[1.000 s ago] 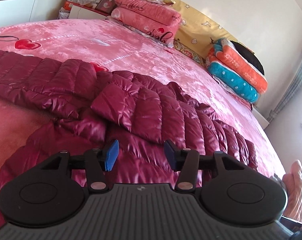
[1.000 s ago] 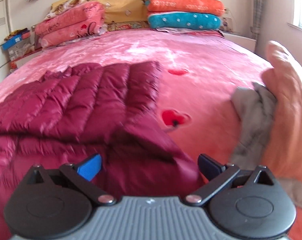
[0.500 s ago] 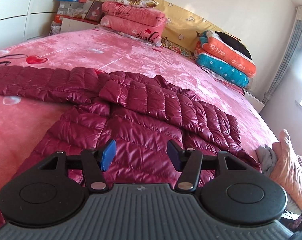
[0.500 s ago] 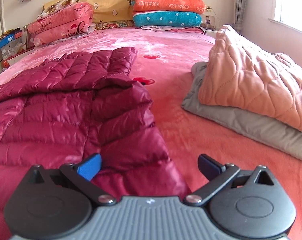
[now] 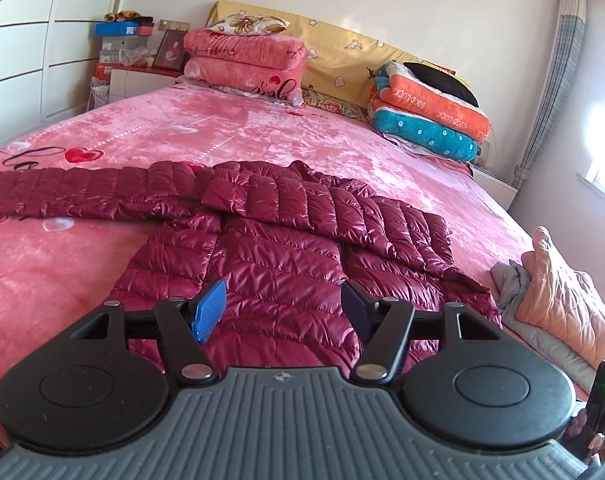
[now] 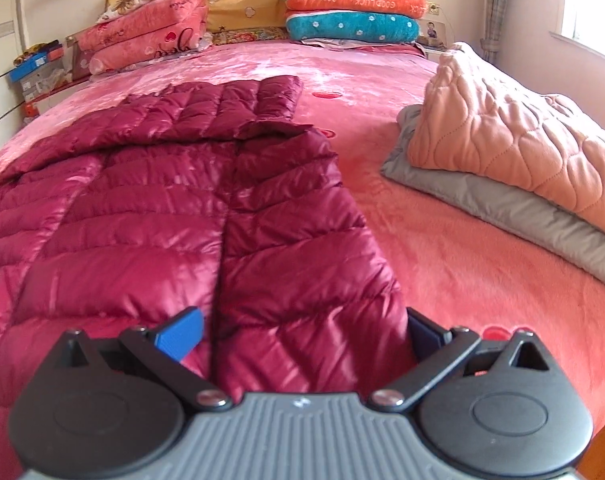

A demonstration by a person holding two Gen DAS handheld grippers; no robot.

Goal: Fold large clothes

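A dark red quilted down jacket lies spread on the pink bed. One sleeve is folded across its chest and the other stretches out to the left. My left gripper is open and empty, above the jacket's near hem. In the right wrist view the jacket fills the left and middle. My right gripper is open wide over the jacket's near right hem, with the fabric showing between the jaws but not pinched.
A folded peach quilted blanket on a grey one lies at the bed's right side, also showing in the left wrist view. Stacked pink blankets and orange and teal ones sit by the headboard. White wardrobe at left.
Both grippers have drawn back and risen from the jacket toward the foot of the bed, so more of the jacket and room shows. Both stay open.
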